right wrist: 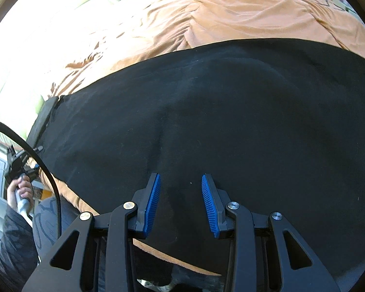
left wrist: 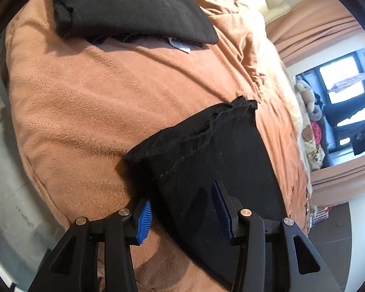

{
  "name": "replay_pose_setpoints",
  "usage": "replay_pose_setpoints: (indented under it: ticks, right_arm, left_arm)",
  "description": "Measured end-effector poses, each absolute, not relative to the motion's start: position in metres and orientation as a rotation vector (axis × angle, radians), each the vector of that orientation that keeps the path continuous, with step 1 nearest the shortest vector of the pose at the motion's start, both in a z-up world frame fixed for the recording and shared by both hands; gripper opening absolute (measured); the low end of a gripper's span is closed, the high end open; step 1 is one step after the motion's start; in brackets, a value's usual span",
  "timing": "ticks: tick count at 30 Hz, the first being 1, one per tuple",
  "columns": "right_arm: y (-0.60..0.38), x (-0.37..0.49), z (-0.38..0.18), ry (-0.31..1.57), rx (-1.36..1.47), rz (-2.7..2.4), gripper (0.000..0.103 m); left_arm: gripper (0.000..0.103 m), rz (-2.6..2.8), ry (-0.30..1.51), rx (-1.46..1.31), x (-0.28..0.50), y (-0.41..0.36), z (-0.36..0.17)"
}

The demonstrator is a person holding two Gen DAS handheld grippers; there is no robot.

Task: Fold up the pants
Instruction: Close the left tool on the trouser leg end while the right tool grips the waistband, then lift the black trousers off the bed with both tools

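Note:
Black pants point(right wrist: 231, 126) lie flat across an orange-brown blanket point(right wrist: 231, 17) on a bed. In the left wrist view their leg end point(left wrist: 206, 150) with a raw hem lies on the blanket point(left wrist: 97, 102). My left gripper point(left wrist: 182, 209) is open, its blue pads either side of the leg's near edge, not holding it. My right gripper point(right wrist: 181, 194) is open just above the wide part of the pants, with nothing between its pads. The left gripper in a hand point(right wrist: 17, 168) shows at the far left of the right wrist view.
A folded black garment point(left wrist: 124, 7) with a white tag lies at the far end of the bed. Soft toys point(left wrist: 309, 104) sit by a window at the right. The blanket is wrinkled beyond the pants. The bed edge drops to a pale floor point(left wrist: 7, 194) at the left.

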State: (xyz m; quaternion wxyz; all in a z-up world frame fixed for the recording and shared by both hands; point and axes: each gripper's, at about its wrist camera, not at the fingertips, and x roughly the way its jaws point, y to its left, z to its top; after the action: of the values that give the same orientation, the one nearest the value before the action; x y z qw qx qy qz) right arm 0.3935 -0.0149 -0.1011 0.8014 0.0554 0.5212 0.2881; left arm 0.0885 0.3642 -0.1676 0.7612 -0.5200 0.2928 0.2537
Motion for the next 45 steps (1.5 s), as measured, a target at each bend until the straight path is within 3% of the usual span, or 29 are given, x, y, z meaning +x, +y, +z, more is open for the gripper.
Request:
replay_pose_setpoints:
  ticks: [5,8,10,12,15,26,45]
  right_arm:
    - [-0.018,0.380,-0.100,1.104,0.151,0.638,0.033]
    - [-0.012,0.370,-0.100,1.105,0.141,0.678,0.025]
    - [-0.008,0.368,-0.103,1.114,0.137,0.692,0.019]
    - [-0.004,0.365,-0.107,1.122,0.124,0.700,0.014]
    - [0.005,0.364,-0.113,1.158,0.101,0.718,0.009]
    - [0.033,0.409,-0.117,1.174,0.059,0.650,0.006]
    - [0.078,0.515,-0.123,1.189,0.051,0.523,0.003]
  left_arm:
    - [0.048,0.516,0.658,-1.081,0.094,0.355,-0.164]
    - [0.045,0.517,0.669,-1.045,0.098,0.354,-0.164]
    - [0.021,0.541,0.677,-1.053,0.098,0.359,-0.164]
    - [0.008,0.531,0.660,-1.075,0.096,0.364,-0.163]
    - [0.007,0.521,0.618,-1.072,0.094,0.364,-0.150]
    - [0.006,0.460,0.522,-1.063,0.104,0.360,-0.099]
    - [0.006,0.489,0.537,-1.117,0.100,0.366,-0.118]
